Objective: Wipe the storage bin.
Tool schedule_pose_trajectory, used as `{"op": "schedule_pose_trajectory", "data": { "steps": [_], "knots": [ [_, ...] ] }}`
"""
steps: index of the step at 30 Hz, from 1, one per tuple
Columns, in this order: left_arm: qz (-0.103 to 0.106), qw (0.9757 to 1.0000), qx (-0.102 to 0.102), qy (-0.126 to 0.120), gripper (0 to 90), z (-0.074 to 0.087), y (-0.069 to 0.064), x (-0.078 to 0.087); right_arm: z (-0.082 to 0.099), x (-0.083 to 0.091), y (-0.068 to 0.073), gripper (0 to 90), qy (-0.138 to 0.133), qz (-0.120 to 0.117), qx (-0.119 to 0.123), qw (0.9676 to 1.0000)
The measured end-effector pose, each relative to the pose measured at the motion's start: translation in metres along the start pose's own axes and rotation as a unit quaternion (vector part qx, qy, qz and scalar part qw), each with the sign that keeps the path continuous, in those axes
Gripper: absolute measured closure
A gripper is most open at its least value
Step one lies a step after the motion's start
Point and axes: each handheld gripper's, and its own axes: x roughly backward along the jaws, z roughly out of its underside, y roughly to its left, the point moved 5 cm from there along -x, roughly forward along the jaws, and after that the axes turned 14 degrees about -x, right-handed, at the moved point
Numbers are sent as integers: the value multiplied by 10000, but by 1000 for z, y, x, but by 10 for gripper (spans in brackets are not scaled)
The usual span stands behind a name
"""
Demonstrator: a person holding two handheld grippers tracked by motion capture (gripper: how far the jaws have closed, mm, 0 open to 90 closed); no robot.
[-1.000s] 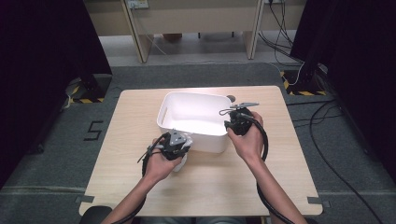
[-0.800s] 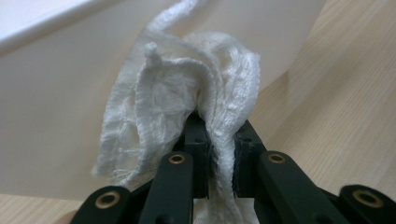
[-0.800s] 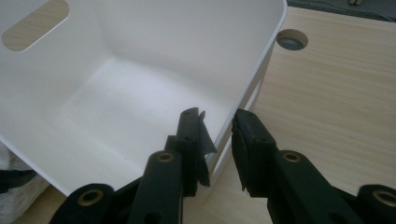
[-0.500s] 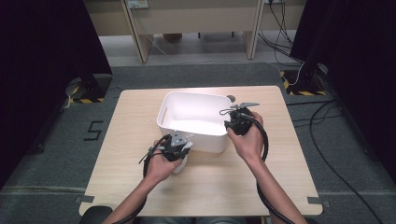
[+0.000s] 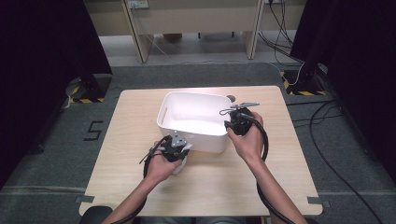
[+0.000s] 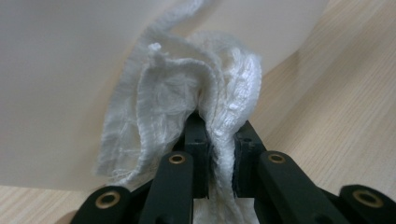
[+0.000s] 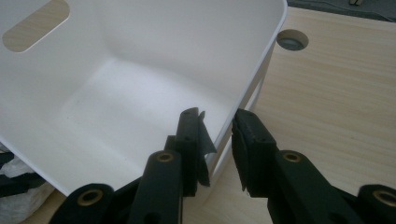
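On the wooden tabletop (image 5: 116,177) the left claw (image 5: 180,156) is clamped tight on a crumpled white cloth (image 6: 187,102), which bunches up past its jaws just beside the near outer wall of the white plastic tub (image 5: 196,109), perhaps brushing it, though the close view is too cramped to be sure. The right claw (image 7: 217,135) straddles the tub's right rim, one jaw inside the wall and one outside; the jaws sit partly open and seem to hold the rim between them.
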Motion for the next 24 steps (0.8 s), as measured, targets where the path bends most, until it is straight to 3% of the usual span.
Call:
{"op": "schedule_pose_trajectory", "data": {
  "steps": [24],
  "knots": [
    [73, 9999, -39, 66, 798, -2, -4, -6, 0, 0, 0, 729, -5, 2, 2, 10000]
  ]
}}
